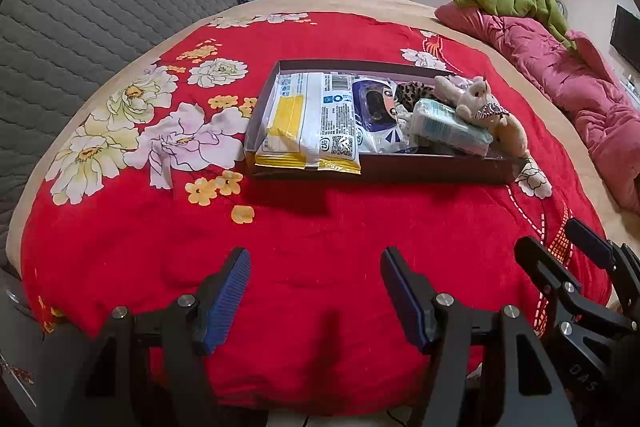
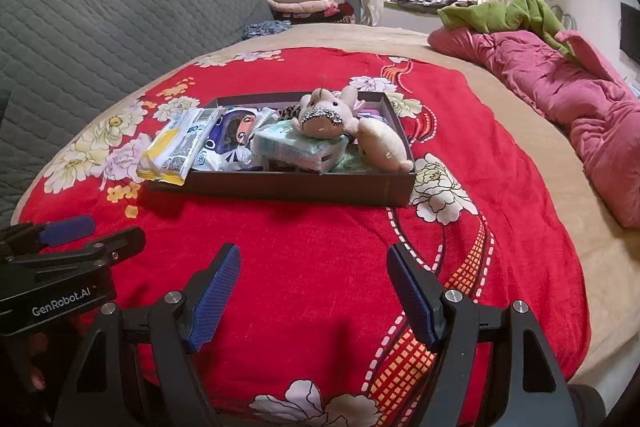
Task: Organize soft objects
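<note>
Evidently hovering low over the red floral bedspread [image 1: 320, 227], both claws spread wide and carrying nothing: left claw [image 1: 316, 291] and right claw [image 2: 314, 287] side by side at the near edge of the bed, well apart from the shallow dark cardboard box [image 1: 380, 169]. Holding, inside that box, a yellow-and-white plastic wipes packet [image 1: 308, 123] whose near end is overhanging the front wall, a blue-and-white printed pouch with a cartoon face [image 1: 378, 111], a pale blue soft tissue pack [image 1: 450, 127], a leopard-print fabric piece [image 1: 416, 93] and a cream plush toy with a sequinned muzzle [image 2: 326, 115], the last lying atop the tissue pack and partly draping past the right end. Appearing largely sorted already, with nothing loose showing on the bedspread. Judging the step in hand as tidying the overhang: approaching the wipes packet from the front, closing gently on its crimped yellow edge rather than the slippery middle, sliding it back instead of lifting, and keeping the other claw clear of the plush toy to avoid toppling it off the stack. Expecting the soft bedding to sag under pressure, so pressing lightly.
</note>
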Demonstrator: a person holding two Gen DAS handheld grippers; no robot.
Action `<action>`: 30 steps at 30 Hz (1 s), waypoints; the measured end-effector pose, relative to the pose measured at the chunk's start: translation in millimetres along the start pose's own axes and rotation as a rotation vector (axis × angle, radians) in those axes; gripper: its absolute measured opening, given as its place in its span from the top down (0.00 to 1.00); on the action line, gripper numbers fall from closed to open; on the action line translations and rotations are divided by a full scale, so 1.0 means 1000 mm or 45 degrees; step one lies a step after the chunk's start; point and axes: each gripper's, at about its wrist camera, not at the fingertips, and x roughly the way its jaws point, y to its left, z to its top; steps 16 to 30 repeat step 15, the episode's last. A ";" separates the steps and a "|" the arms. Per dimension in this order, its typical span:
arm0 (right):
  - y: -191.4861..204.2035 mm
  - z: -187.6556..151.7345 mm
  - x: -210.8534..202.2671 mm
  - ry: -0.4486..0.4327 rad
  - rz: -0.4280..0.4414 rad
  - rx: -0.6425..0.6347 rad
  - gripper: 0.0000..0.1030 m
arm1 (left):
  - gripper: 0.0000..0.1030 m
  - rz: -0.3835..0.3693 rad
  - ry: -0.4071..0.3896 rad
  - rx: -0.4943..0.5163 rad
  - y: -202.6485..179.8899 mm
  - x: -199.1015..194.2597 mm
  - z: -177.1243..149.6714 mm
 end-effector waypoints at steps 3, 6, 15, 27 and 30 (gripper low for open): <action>0.000 0.000 0.000 0.003 0.002 0.002 0.26 | 0.35 0.003 0.001 0.000 0.000 0.000 0.000; -0.001 0.000 0.000 0.003 0.004 0.002 0.26 | 0.35 0.015 -0.001 0.005 0.000 0.000 -0.001; -0.002 0.000 0.006 0.021 0.012 0.013 0.26 | 0.35 0.019 0.015 0.008 0.001 0.007 -0.001; -0.002 0.000 0.006 0.021 0.012 0.013 0.26 | 0.35 0.019 0.015 0.008 0.001 0.007 -0.001; -0.002 0.000 0.006 0.021 0.012 0.013 0.26 | 0.35 0.019 0.015 0.008 0.001 0.007 -0.001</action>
